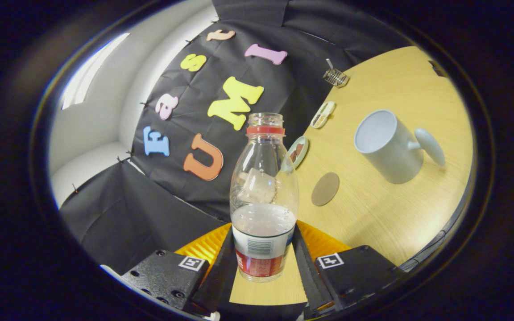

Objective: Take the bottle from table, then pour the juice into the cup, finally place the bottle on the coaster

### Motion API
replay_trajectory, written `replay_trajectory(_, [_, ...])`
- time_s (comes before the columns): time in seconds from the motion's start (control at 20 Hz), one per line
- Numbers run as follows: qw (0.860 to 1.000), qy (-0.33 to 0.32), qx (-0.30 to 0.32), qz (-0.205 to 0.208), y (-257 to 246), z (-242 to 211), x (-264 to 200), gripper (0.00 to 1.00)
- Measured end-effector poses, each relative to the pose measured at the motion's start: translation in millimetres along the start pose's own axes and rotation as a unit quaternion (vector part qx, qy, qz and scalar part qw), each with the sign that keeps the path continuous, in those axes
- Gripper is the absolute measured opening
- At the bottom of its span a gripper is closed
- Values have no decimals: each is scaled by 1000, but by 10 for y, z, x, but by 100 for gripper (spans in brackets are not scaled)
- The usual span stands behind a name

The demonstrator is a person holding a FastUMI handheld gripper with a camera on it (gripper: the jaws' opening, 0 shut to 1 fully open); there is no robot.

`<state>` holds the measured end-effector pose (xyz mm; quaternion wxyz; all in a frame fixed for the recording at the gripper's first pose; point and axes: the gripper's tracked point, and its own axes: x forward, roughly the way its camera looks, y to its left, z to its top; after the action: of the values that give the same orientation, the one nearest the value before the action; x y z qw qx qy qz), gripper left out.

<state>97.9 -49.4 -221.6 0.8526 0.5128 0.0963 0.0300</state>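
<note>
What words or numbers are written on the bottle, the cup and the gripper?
The label on the bottle, which both fingers of the gripper press on: print and barcode too blurred to read.
The cup: no writing.
The square markers on the gripper: patterns, no words.

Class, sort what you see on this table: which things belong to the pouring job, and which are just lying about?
Job:
- clear plastic bottle, uncapped, gripped between the tool fingers
- white ceramic mug
- round brown coaster

Lying about:
- two small round dishes
- small wire object
</note>
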Motion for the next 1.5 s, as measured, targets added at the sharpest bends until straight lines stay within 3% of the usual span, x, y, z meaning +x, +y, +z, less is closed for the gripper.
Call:
replay_trajectory(0.8, [982,-17,185,24,44,190,9,76])
replay_trajectory(1.5, [965,-35,257,38,132,434,149,76])
